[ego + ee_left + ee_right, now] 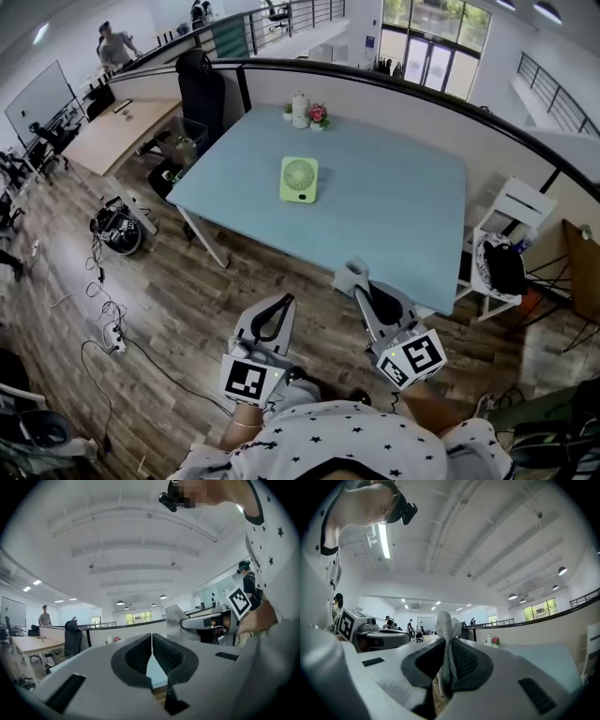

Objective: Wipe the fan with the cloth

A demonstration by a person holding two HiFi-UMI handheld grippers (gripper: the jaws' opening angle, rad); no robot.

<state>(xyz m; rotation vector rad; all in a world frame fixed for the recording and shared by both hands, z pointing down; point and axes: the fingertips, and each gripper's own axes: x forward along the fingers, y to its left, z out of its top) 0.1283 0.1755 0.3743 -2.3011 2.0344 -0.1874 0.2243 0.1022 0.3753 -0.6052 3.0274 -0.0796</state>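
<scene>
We see the fan (299, 179) near the middle of the pale blue counter (403, 206), with bare counter all round it. It is a small lime-green fan with a flat, squarish body and rounded corners. A round slatted grille fills most of its face, and there is a small dark mark near the lower edge. From above we cannot tell whether it lies flat or leans.

Beyond the fan, at the counter's far edge, stand a white bottle (300, 108) and a small pot of pink flowers (318, 114), just beside each other. A black office chair (200, 89) stands beyond and to the left of the fan, off the counter's far left corner. A white chair (511, 211) stands off the counter's edge to the right of the fan.

Both claws are well apart from the fan, on our side of the counter's near edge. The left one is over the wooden floor (178, 309).

The right claw (361, 289) is clenched on the cloth (446, 634). The cloth is a grey knitted fabric pinched upright between the jaws, and a folded tuft of it sticks out past the tips.

The left claw (151, 641) is clenched with nothing in it. Its dark ribbed pads meet along a thin line at the tip. It is held just to the left of the right claw.
</scene>
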